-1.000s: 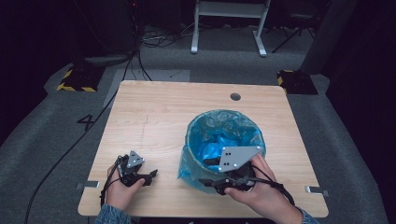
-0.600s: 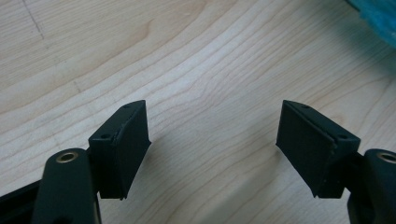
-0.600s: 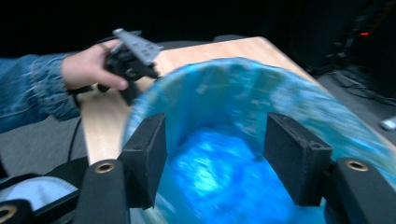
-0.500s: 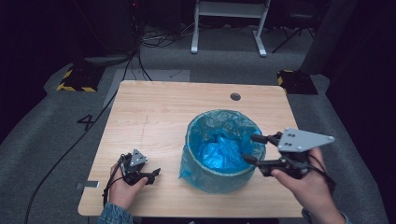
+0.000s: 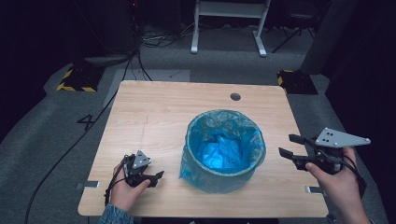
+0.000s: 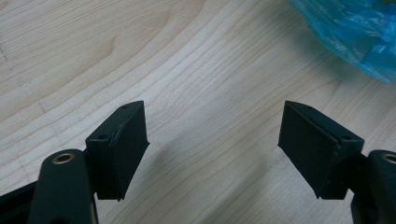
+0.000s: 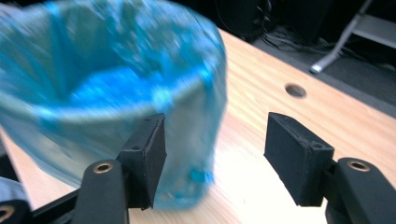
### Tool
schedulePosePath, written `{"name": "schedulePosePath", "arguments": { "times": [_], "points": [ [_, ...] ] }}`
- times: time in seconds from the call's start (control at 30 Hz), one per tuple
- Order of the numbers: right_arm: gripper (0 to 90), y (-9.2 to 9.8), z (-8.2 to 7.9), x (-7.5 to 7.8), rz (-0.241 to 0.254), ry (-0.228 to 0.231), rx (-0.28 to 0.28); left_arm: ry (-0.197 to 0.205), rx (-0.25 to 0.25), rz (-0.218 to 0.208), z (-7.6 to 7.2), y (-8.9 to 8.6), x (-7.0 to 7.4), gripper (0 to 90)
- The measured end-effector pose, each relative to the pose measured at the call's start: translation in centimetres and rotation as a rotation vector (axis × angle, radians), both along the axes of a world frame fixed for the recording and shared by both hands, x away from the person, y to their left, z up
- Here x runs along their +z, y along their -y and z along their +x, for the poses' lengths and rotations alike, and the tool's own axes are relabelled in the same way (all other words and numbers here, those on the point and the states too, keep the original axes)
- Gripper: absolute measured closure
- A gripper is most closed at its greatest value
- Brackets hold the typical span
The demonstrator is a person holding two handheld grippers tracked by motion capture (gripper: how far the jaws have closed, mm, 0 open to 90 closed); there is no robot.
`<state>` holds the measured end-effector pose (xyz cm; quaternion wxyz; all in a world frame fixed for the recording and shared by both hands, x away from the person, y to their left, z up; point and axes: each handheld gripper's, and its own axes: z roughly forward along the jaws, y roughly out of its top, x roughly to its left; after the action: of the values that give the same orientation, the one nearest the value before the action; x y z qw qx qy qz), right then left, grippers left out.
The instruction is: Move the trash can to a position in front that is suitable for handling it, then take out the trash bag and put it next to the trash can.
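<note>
A round bin lined with a blue plastic bag stands on the wooden table, right of centre and near the front. My left gripper rests low at the front left, jaws open over bare wood, with a corner of the blue bag at the upper right of its view. My right gripper hovers at the table's right edge and points left at the bin. Its jaws have just been opening, and nothing is between them. The bin's wall is blurred behind its left jaw.
A round cable hole sits in the table's far side. Small metal brackets stick out at the front corners. On the floor are cables, yellow-black striped blocks and a white desk frame.
My right gripper has swung from over the bin's near rim out to the right, past the table's right edge. My left gripper has stayed where it was.
</note>
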<state>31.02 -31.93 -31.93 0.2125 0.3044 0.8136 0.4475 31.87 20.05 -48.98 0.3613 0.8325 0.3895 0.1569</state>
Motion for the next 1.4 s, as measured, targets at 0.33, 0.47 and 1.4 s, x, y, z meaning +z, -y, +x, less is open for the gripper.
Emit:
{"name": "schedulePosePath", "arguments": {
  "times": [0.33,0.47,1.4],
  "points": [
    [35.9,2.0,0.7,-5.1,-0.028,-0.031,-0.043,0.037,-0.075,-0.055,-0.9,1.2,0.7,20.9],
    [35.4,2.2,0.9,-7.6,-0.021,-0.063,-0.026,0.055,-0.128,-0.087,-1.0,2.0,0.5,18.4],
    [20.6,-3.6,3.0,-17.1,-0.07,-0.218,0.117,0.091,-0.225,-0.173,-0.7,5.0,-0.6,16.6]
  ]
}}
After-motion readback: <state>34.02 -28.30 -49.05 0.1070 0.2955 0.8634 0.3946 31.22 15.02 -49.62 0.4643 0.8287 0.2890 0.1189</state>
